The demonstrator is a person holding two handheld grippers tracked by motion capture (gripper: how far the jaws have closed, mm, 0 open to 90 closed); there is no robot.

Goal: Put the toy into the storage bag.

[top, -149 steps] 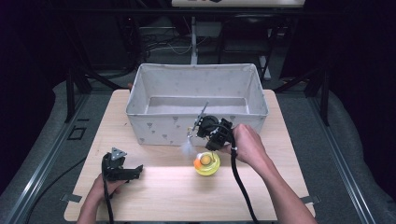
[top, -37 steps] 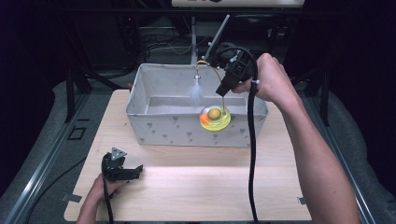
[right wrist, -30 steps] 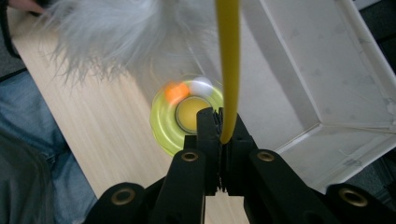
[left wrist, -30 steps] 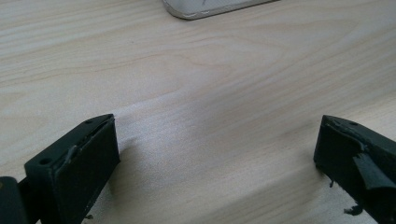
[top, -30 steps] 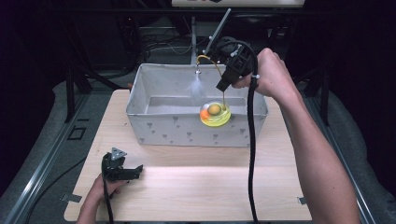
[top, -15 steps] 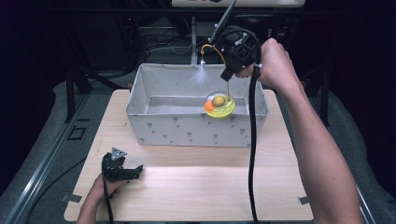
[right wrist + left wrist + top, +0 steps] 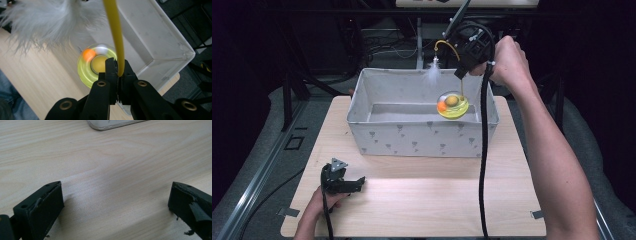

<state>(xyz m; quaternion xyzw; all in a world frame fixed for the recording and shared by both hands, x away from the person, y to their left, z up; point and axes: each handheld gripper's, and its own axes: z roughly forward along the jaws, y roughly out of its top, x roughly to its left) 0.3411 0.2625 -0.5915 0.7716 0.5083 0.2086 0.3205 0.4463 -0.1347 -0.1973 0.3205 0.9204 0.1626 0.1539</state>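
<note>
A cat toy hangs from my right gripper (image 7: pixel 461 74): a yellow-green disc (image 7: pixel 452 105) with an orange ball, a bent yellow stem (image 7: pixel 448 46) and a white feather tuft (image 7: pixel 432 74). The right gripper (image 7: pixel 117 67) is shut on the yellow stem (image 7: pixel 113 30), with the disc (image 7: pixel 93 65) dangling below and the feather (image 7: pixel 42 22) to its side. The toy is in the air over the right half of the white fabric bin (image 7: pixel 422 141). My left gripper (image 7: pixel 353 184) rests on the table at the front left, open, nothing between its fingers (image 7: pixel 45 205).
The wooden table (image 7: pixel 437 200) lies in front of the bin. A corner of the bin (image 7: pixel 110 123) sits ahead of the left gripper. The right gripper's black cable (image 7: pixel 483 150) hangs down across the bin's right end. Dark floor and stands surround the table.
The right gripper lifted the toy from the table in front of the bin, carried it up over the bin, then drifted back and right. The left gripper stayed put.
</note>
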